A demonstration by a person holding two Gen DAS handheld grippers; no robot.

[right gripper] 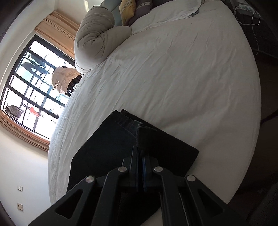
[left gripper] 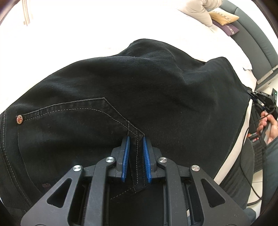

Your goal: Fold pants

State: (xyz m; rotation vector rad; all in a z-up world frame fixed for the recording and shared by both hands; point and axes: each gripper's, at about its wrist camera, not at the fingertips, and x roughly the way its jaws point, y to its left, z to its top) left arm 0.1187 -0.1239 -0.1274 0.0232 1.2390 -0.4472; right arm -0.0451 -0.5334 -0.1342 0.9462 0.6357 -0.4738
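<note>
On the white bed [right gripper: 173, 78], the left gripper [left gripper: 136, 139] pinches the black pants [left gripper: 121, 83] at a stitched seam, while the right gripper [right gripper: 140, 151] clamps their hem.

I saw the black denim pants [left gripper: 139, 83] with pale grey stitching and one small copper rivet [left gripper: 19, 119] bearing a red cross pattern. My left black gripper [left gripper: 136, 139] had bright blue ribbed pads [left gripper: 126, 156]. The bed sheet [right gripper: 173, 78] was plain white. A rolled beige duvet [right gripper: 93, 38] lay beside a yellow cushion [right gripper: 127, 10] with a white patterned band. The window frame [right gripper: 34, 90] was black, the curtain [right gripper: 57, 29] light orange.
</note>
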